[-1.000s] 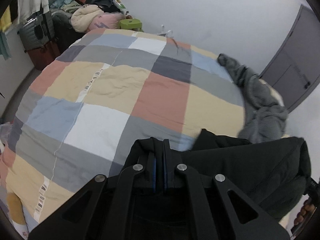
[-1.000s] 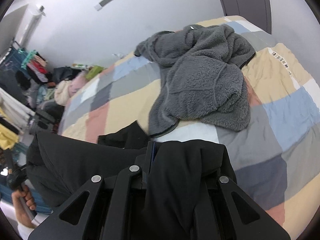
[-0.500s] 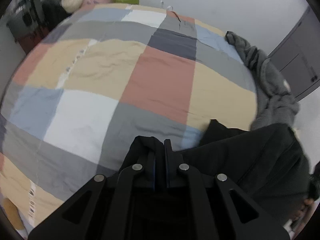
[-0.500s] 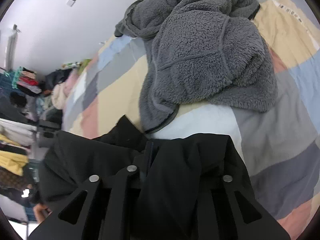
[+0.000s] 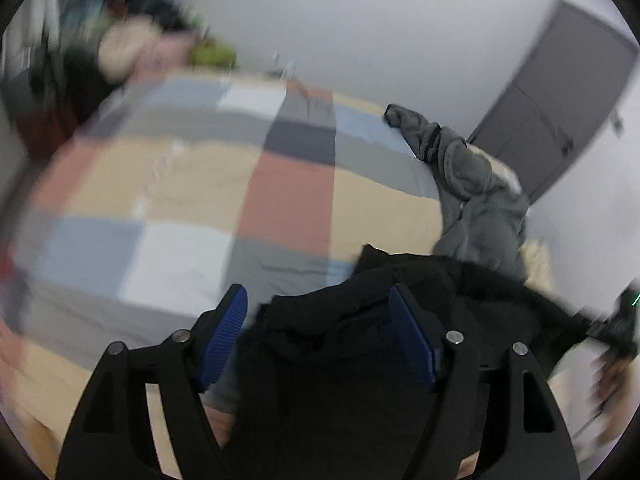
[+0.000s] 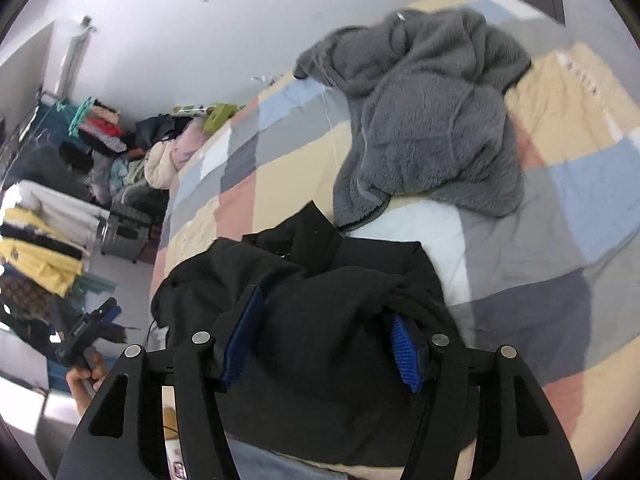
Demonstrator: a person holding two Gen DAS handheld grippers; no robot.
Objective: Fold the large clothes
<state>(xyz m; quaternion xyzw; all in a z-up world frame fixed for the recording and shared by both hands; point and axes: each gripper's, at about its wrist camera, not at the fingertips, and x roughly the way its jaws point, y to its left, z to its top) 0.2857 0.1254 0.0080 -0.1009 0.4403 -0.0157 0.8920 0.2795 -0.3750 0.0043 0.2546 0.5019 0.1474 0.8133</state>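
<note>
Jacket (image 6: 320, 340) before fleece (image 6: 432, 120) on bed (image 6: 560, 184)

Blur and cut-off edges

Left wrist view: the clothes pile (image 5: 132, 52) far left is smeared; the black coat (image 5: 340, 380) runs past the bottom edge.

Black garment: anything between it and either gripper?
Nothing visible. The black garment lies bunched directly between the opening jaws of both the left gripper and right gripper; the grey fleece sits beyond.

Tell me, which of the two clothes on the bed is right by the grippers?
The black garment. It lies bunched at the near edge of the bed, between the opening right gripper's blue pads. The fluffy grey fleece jacket lies farther back on the checked quilt.
</note>
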